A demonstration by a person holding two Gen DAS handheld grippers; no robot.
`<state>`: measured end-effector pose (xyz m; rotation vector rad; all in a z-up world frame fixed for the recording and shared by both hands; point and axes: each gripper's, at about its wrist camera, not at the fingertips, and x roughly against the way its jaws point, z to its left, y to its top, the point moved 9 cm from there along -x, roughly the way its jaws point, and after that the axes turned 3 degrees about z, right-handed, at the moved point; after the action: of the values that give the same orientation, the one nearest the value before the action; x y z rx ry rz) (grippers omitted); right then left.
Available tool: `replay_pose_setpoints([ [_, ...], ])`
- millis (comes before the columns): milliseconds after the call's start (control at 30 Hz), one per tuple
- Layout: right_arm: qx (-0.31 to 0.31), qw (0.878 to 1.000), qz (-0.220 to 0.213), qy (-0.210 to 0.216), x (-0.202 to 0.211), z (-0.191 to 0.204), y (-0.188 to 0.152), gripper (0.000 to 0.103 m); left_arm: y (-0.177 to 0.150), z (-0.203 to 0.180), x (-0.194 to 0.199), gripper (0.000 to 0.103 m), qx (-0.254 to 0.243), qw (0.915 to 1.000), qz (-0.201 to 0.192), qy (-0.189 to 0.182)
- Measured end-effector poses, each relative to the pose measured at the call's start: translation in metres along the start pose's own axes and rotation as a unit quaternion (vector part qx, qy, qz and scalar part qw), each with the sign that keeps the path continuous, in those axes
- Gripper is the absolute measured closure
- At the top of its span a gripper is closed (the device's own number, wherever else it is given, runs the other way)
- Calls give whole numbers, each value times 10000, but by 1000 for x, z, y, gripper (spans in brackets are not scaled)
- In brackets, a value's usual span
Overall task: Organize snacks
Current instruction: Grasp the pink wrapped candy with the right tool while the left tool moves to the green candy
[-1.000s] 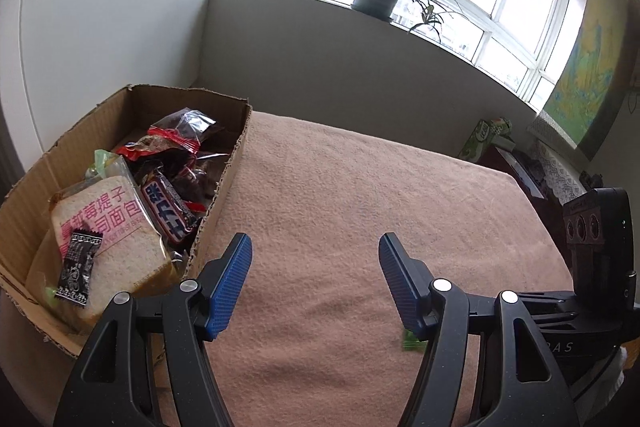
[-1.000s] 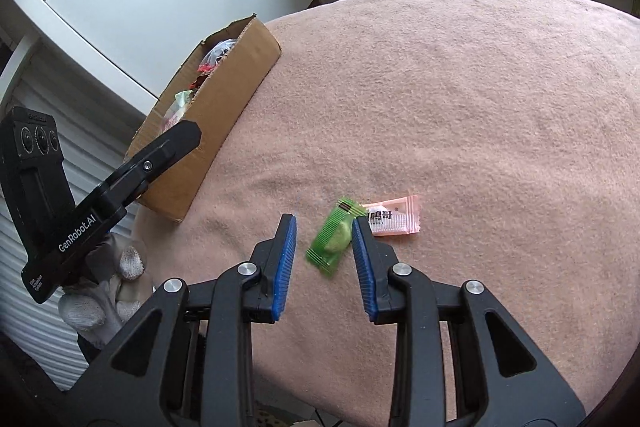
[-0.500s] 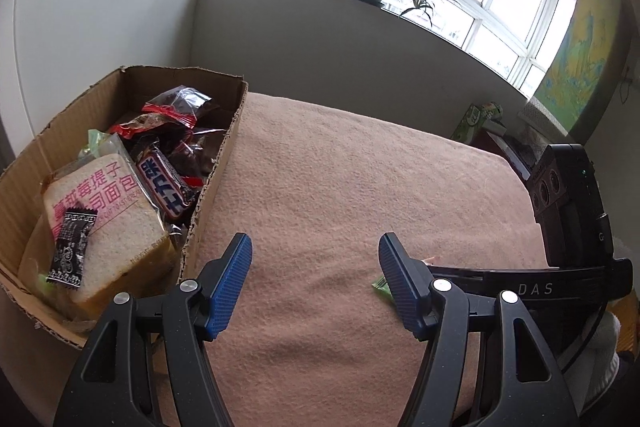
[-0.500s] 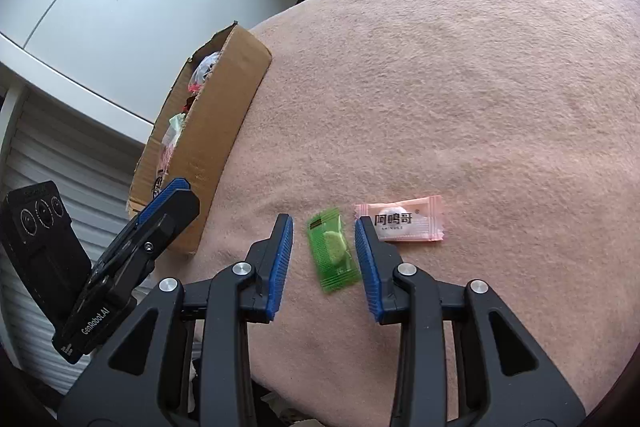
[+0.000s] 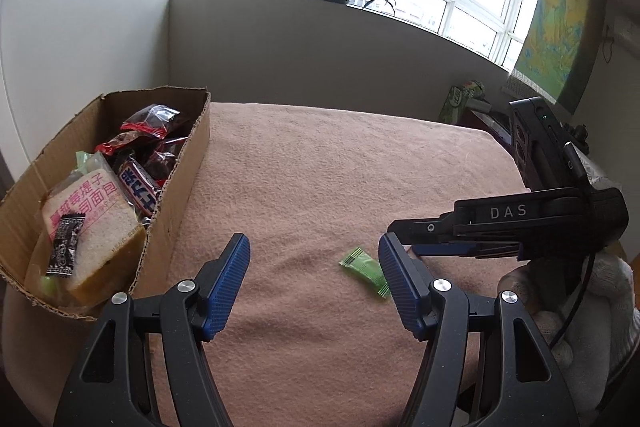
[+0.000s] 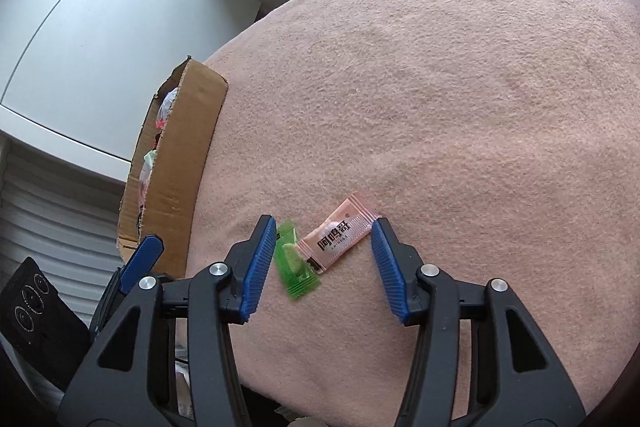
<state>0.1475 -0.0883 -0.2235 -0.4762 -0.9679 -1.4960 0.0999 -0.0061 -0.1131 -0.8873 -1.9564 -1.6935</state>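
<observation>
1. In the left wrist view, the left gripper hung over the pink fleece cloth with its blue-padded jaws standing well apart and nothing between them.
2. The open brown cardboard box sat to the left of that gripper, its torn near wall just beside the left finger. Inside lay a wrapped slice of bread with pink lettering, a small black sachet on top of it, and dark red-edged snack packs towards the far end.
3. A small green wrapped candy lay on the cloth just ahead of the right finger, partly hidden behind its tip.
4. The right gripper reached in from the right, low over the cloth, held by a white-gloved hand. Ahead, bare cloth ran clear to its far edge below the grey wall.
5. In the right wrist view, the right gripper had its jaws opening over two sweets lying between them: the green wrapped candy by the left pad and a pale pink wrapped candy with dark lettering, their ends overlapping. Neither pad pressed on either.
6. The cardboard box stood to the left and ahead, at the cloth's left edge; wide bare cloth spread ahead and right.
</observation>
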Motion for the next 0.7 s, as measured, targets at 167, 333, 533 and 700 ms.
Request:
replay_pose_setpoints([
  [167, 632, 9961, 103, -605, -11, 11, 8, 51, -12, -7, -12, 44, -46, 9990, 339, -303],
  [333, 1287, 9815, 233, -1400, -20, 20, 8, 51, -23, -9, -19, 45, -109, 9982, 521, -278],
  [533, 1831, 9601, 435, -2070, -29, 25, 13, 56, -25, -15, -26, 45, -213, 9976, 602, -254],
  [700, 2035, 9529, 564, -2175, -24, 17, 10, 62, -30, -20, -37, 45, -230, 9965, 758, -281],
])
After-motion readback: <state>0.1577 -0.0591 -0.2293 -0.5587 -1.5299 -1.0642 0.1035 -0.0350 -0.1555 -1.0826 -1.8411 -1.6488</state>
